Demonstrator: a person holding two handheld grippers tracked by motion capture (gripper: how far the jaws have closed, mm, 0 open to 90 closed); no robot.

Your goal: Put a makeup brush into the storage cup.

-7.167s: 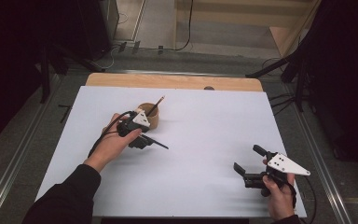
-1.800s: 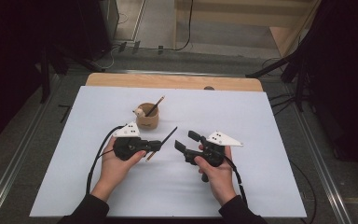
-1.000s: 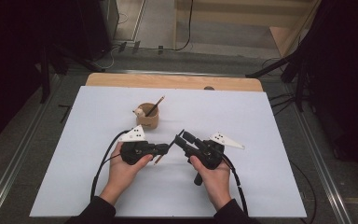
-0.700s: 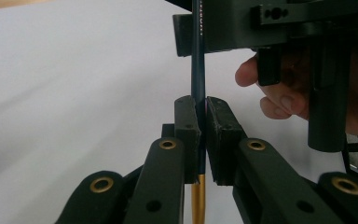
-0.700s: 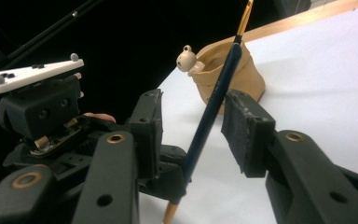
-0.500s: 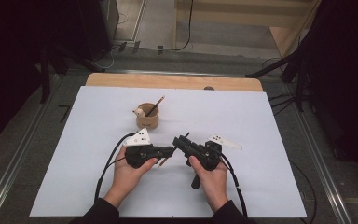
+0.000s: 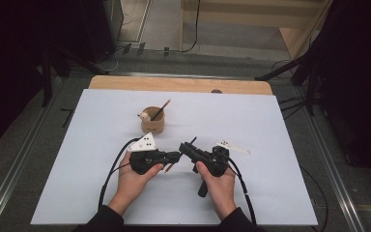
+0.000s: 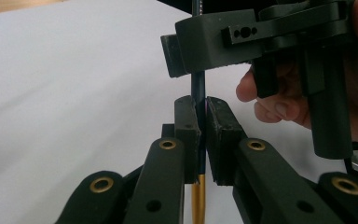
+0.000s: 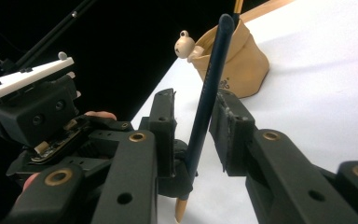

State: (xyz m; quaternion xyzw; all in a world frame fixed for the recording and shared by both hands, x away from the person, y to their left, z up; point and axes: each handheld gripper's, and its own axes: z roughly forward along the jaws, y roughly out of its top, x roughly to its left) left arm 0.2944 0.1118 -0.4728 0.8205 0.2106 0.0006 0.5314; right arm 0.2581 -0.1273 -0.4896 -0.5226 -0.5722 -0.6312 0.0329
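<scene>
A dark pencil is being handed from one gripper to the other above the near middle of the white table.

The pencil is clamped by the left gripper, while the jaws of the right gripper have just been closing around it without yet pressing; the pads are best squared on the shaft before the left grip is released, or the pencil may tip. Toward the far edge, a tan cup holding another pencil is kept well apart; nothing is found in the way.
</scene>
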